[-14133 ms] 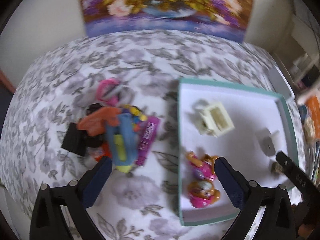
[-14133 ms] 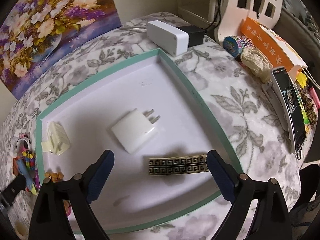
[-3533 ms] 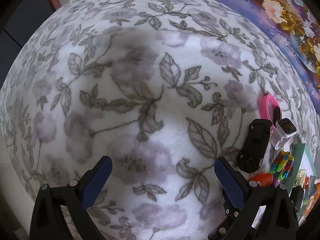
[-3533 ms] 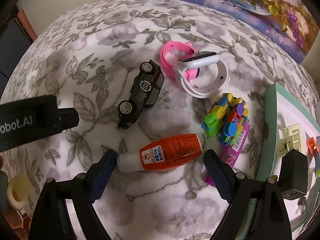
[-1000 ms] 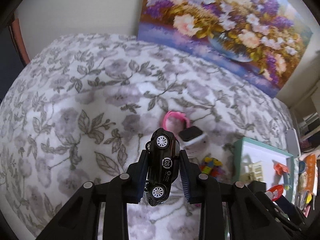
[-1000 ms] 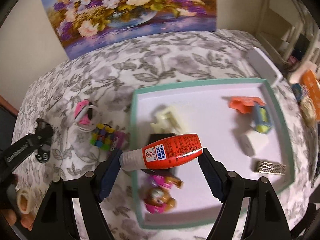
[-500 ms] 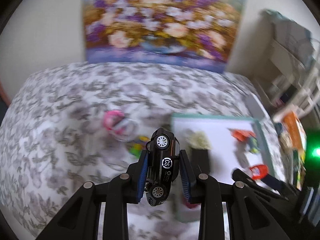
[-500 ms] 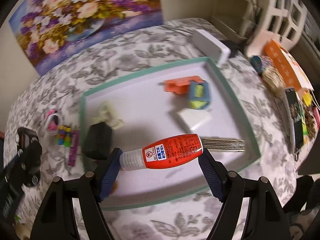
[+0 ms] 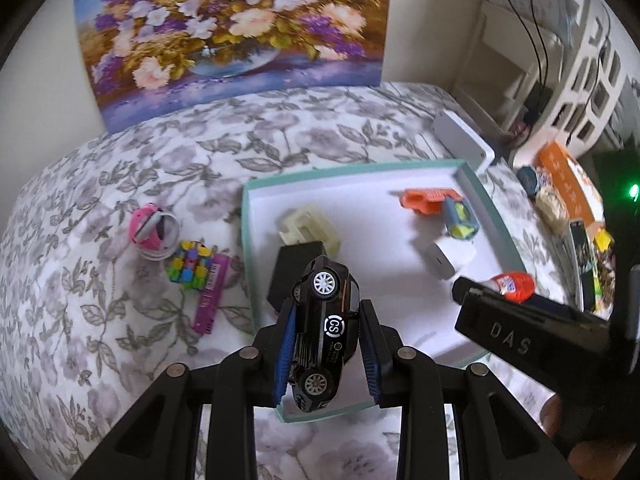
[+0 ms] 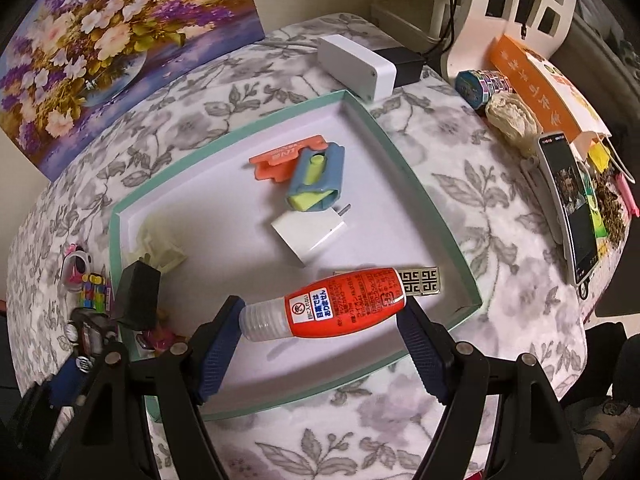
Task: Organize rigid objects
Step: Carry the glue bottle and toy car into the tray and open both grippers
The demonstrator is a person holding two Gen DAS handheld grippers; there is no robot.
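Both grippers loaded over the tray (image 10: 436, 216): right gripper (image 10: 322, 322) clamped endwise on red bottle (image 10: 340, 306) (long axis crosswise), left gripper (image 9: 326, 334) clamped on toy car (image 9: 326, 330), nose up, above tray's near-left corner.

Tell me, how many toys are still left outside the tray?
2: the pink watch on the flowery cloth left of the tray, and the colourful block toy just beside it. More could be hidden behind the hand-held grippers.

Black toy car (image 9: 325, 336) and red glue bottle (image 10: 333, 305), each clamped in blue pads, hang above the teal-rimmed tray (image 10: 424, 188).
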